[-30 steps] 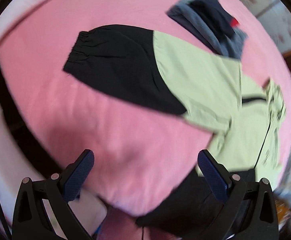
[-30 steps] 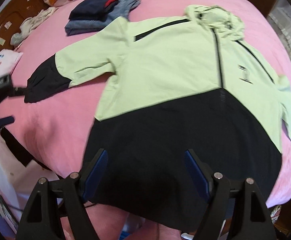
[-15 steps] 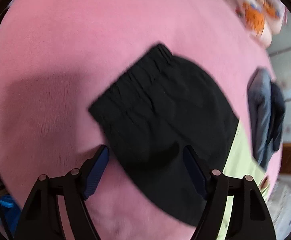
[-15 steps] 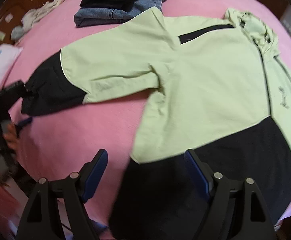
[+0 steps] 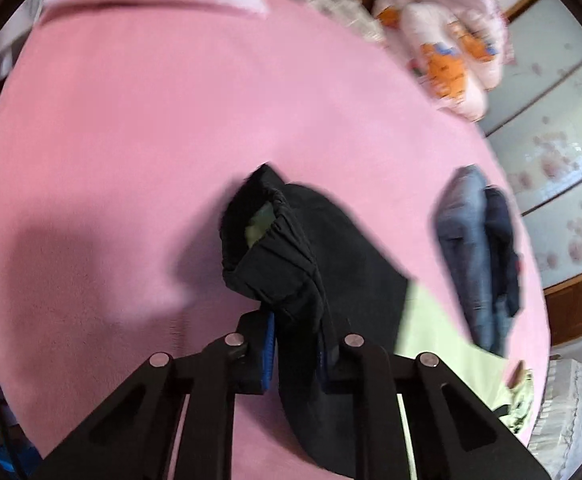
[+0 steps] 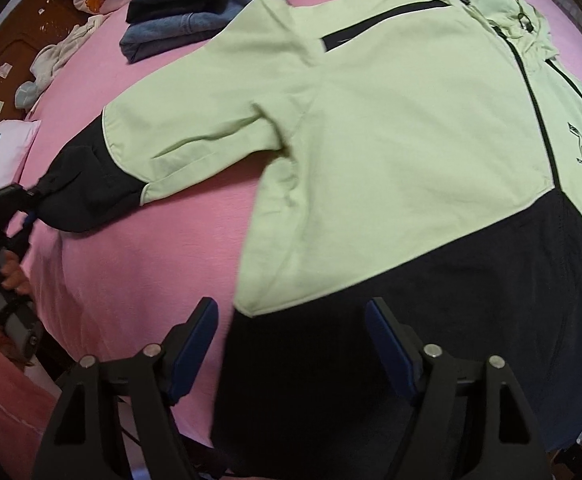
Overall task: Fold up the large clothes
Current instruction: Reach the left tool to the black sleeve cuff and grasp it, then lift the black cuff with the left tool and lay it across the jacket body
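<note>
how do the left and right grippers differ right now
The left gripper is shut on the black sleeve cuff of the jacket; the right gripper is open and holds nothing. The left one has the cuff bunched and raised off the pink bedspread; the right one hangs over the jacket's black hem, with its jaws wide apart. Both have black frames and blue finger pads.
</note>
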A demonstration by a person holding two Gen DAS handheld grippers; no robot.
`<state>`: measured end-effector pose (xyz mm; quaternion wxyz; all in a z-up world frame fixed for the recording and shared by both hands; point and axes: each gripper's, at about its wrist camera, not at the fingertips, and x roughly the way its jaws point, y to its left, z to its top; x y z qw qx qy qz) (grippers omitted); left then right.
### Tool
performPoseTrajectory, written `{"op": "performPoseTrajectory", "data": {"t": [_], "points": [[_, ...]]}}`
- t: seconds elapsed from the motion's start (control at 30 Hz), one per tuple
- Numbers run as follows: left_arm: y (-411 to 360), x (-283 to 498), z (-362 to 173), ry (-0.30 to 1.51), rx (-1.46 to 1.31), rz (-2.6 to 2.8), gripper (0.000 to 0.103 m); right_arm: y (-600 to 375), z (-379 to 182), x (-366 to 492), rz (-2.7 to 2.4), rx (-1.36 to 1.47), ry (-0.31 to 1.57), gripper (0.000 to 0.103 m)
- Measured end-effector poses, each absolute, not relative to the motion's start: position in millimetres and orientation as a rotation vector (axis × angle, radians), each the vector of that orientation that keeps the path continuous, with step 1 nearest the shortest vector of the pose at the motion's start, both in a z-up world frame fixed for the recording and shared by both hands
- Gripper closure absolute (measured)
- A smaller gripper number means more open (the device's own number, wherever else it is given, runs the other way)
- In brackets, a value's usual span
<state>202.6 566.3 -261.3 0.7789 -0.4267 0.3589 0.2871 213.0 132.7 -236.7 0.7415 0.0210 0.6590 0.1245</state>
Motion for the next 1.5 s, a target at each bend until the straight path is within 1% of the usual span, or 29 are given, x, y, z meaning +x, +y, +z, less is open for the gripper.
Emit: {"op": "performPoseTrajectory", "data": {"t": [0.1,0.23,0.33,0.4,0.53,0.67,0.8,0.87,0.93,1.03,1.07,1.13,1.2,1.23,1.27,1.43,1.5], "points": [[540,210,-217,0.672,-0.873,0.570,0.091,116,-231,222,0.269,0.074,1.432,0.031],[494,231,-169,0.586,-0.820,0.417,0.092,88,-218,233,0.266,0.105,1.392,0.032],[446,254,-139,0.560,-0.750,0.299,0.093,63,-207,240,0.269,0.111,1.355,0.036],[405,275,-119,0.544,-0.692,0.211,0.093,45,-199,244,0.264,0.121,1.324,0.036],[328,319,-100,0.541,-0.630,0.078,0.093,5,-189,252,0.232,0.157,1.277,0.036],[257,355,-100,0.552,-0.643,-0.045,0.094,-50,-187,252,0.171,0.208,1.251,0.036],[190,380,-113,0.608,-0.613,-0.165,0.093,-93,-192,257,0.109,0.249,1.244,0.036],[157,395,-128,0.675,-0.587,-0.202,0.093,-116,-195,261,0.079,0.268,1.246,0.036],[126,409,-150,0.779,-0.570,-0.229,0.093,-135,-198,264,0.054,0.281,1.249,0.036],[102,414,-183,0.937,-0.574,-0.264,0.093,-159,-205,270,0.019,0.286,1.246,0.036],[97,408,-197,0.993,-0.573,-0.269,0.091,-165,-208,273,0.009,0.280,1.243,0.036],[82,414,-219,1.121,-0.544,-0.267,0.080,-172,-213,276,0.001,0.275,1.237,0.036],[84,406,-236,1.179,-0.535,-0.265,0.056,-177,-222,282,0.010,0.281,1.248,0.036],[87,400,-240,1.196,-0.533,-0.250,0.051,-178,-225,284,0.016,0.287,1.254,0.036],[92,397,-241,1.196,-0.531,-0.233,0.048,-178,-228,286,0.027,0.302,1.264,0.036],[126,380,-222,1.192,-0.512,-0.131,0.047,-162,-238,297,0.151,0.364,1.308,0.036],[144,374,-213,1.221,-0.409,-0.040,0.041,-150,-243,300,0.225,0.433,1.336,0.036]]}}
